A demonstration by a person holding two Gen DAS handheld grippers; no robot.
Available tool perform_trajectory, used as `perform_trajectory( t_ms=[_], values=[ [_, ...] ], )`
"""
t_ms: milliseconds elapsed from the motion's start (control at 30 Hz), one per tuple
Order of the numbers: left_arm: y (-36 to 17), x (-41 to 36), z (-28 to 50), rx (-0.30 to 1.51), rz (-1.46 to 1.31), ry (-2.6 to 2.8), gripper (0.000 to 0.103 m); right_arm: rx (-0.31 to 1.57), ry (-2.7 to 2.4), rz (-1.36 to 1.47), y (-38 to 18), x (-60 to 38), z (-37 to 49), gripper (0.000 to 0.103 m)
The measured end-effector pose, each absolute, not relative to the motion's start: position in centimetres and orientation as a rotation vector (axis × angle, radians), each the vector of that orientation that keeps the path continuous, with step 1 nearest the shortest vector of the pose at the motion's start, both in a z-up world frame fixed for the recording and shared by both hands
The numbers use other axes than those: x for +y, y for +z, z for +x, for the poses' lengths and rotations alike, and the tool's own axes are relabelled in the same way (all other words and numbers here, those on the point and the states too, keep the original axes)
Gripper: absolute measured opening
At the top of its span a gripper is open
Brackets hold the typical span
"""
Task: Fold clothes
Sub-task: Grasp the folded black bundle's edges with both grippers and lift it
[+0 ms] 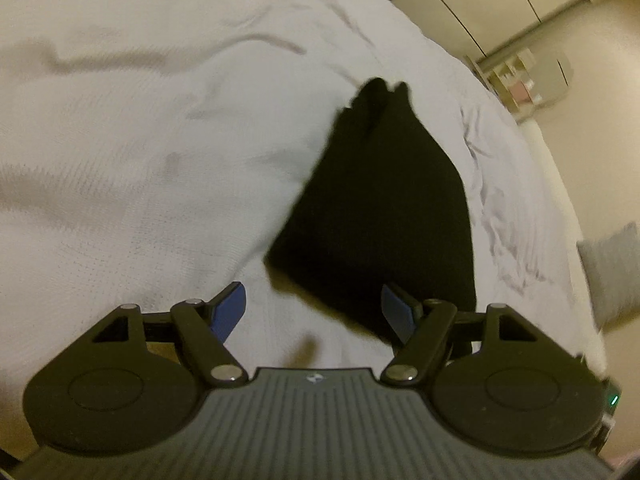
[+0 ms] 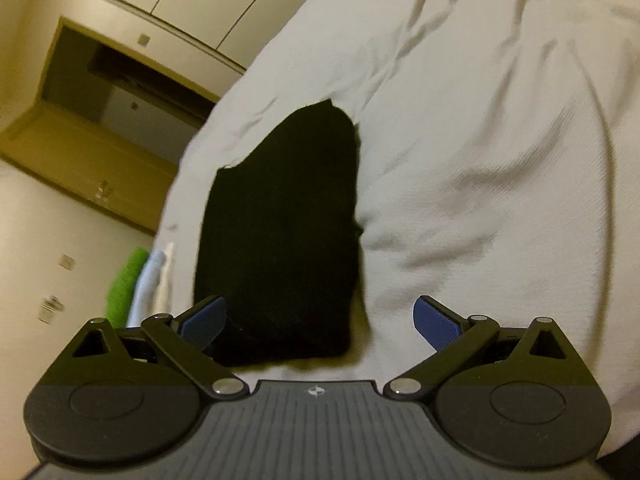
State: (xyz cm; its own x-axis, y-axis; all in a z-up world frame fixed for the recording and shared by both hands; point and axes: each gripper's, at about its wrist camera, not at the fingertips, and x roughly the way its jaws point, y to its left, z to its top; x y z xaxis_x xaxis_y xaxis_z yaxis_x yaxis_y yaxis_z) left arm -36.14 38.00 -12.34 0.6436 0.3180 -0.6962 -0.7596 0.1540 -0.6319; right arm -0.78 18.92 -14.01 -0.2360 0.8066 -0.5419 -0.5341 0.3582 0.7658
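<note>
Biggest thing here is the bed (image 1: 160, 128). It fills most of both views, covered in a pale, lightly textured sheet with plenty of wrinkles and soft ridges, more crumpled toward the edge in the left wrist view. Behind it the room is cream coloured: a run of flat wardrobe panels (image 1: 480, 8) along the far wall, and in the right wrist view a dark recessed niche (image 2: 112, 92) with a tan frame and a ledge under it. Both pictures are a bit blurry, so the small clutter on the floor is hard to make out.

The black folded garment (image 1: 380, 200) lies flat on the sheet near the side of the bed, looking like a tidy dark block with one narrower end pointing away from the cameras.

Off the bed edge in the right wrist view there's a small pile of green and white cloth (image 2: 140, 280).

Left gripper (image 1: 314, 312): blue pads spread apart, nothing between them, garment just ahead. Right gripper (image 2: 320, 322): jaws also apart, the garment's near end sits by its left pad, not pinched.
</note>
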Motion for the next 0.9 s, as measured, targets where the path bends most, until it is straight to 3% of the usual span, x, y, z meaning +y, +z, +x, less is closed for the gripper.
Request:
perform_trajectory(
  t_ms=[167, 467, 600, 800, 900],
  values=[
    [-13.9, 40.3, -37.1, 0.376, -1.279, 0.774, 0.071, 1.323, 1.286, 0.298, -15.2, 20.0, -0.5, 0.099],
    [-15.2, 45.3, -35.3, 0.401, -1.258, 0.599, 0.069, 1.328, 1.298, 0.301, -15.9, 22.4, 0.3, 0.092],
    [-15.9, 47.0, -33.9, 0.420, -1.261, 0.529, 0.063, 1.350, 1.303, 0.308, -16.4, 23.8, 0.9, 0.086],
    [-16.8, 48.9, -32.4, 0.430, -1.255, 0.426, 0.063, 1.414, 1.328, 0.358, -17.8, 26.3, 2.3, 0.074],
    [-17.2, 49.8, -31.7, 0.434, -1.258, 0.387, 0.062, 1.438, 1.341, 0.363, -18.5, 27.7, 2.6, 0.073]
  ],
)
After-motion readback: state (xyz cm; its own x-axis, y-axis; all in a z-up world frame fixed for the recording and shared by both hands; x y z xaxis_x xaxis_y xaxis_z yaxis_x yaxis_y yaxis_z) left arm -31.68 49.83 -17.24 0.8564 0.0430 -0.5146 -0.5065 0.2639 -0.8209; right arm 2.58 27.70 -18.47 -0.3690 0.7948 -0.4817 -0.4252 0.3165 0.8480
